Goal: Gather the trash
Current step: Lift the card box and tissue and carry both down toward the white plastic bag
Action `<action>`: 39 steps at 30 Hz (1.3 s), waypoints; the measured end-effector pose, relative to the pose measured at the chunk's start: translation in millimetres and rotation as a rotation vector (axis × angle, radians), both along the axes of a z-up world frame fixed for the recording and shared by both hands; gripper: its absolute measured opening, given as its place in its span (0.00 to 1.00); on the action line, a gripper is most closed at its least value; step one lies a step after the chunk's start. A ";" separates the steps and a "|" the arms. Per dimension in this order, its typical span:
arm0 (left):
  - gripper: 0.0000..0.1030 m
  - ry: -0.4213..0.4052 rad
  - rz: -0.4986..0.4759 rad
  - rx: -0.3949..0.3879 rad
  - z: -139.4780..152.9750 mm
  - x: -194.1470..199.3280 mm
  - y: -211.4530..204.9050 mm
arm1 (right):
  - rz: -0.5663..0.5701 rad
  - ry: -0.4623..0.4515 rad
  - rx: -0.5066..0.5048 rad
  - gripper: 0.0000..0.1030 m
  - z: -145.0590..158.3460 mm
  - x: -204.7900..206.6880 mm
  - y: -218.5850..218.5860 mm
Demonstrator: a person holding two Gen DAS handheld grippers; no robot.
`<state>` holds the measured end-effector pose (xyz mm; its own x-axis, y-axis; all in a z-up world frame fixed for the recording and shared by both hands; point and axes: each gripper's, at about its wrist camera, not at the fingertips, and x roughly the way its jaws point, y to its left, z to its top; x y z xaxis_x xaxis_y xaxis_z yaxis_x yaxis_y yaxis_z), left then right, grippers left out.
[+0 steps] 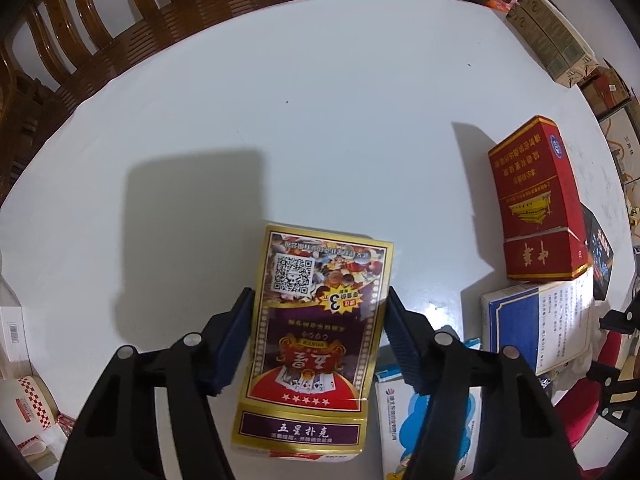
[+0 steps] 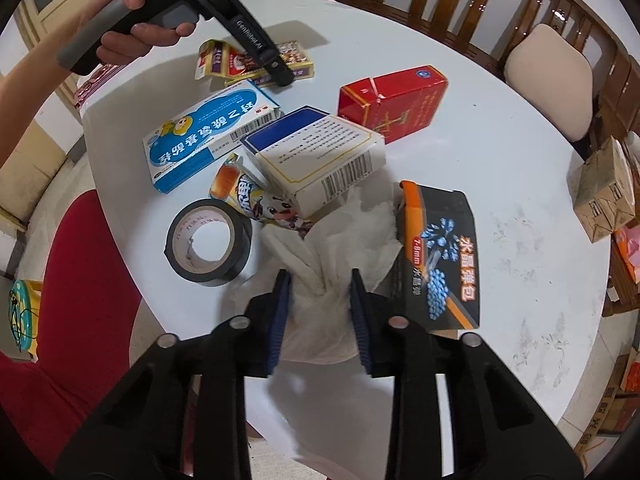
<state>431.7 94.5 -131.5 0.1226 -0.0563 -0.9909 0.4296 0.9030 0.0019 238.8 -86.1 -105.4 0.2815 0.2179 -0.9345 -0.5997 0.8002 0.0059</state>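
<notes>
A gold and purple playing-card box [image 1: 316, 340] lies flat on the white round table [image 1: 280, 100]. My left gripper [image 1: 318, 312] points down over it, its blue pads [image 1: 240, 320] pressed against the box's two long sides. The right wrist view shows the same box [image 2: 298, 58] at the far side, partly hidden by the left gripper and the hand holding it. A crumpled white tissue [image 2: 340, 240] lies near the table's front edge. My right gripper [image 2: 320, 296] is shut on it, with the paper bunched between the pads.
Other litter lies between the two: a red cigarette box [image 2: 392, 100], a blue-and-white box [image 2: 316, 152], a light blue medicine box [image 2: 200, 136], a snack wrapper [image 2: 256, 196], a black tape roll [image 2: 208, 240] and a black-orange box [image 2: 440, 256]. Wooden chairs [image 1: 100, 20] ring the table.
</notes>
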 end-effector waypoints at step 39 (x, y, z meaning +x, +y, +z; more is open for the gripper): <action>0.59 -0.287 0.035 -0.077 156.2 -224.9 -29.7 | -0.203 -0.397 0.097 0.22 171.5 -103.9 -41.6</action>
<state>206.7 64.8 24.7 0.4004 -0.1206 -0.9084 0.3899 0.9195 0.0499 135.0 -127.7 66.1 0.6602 0.2023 -0.7234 -0.4016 0.9089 -0.1124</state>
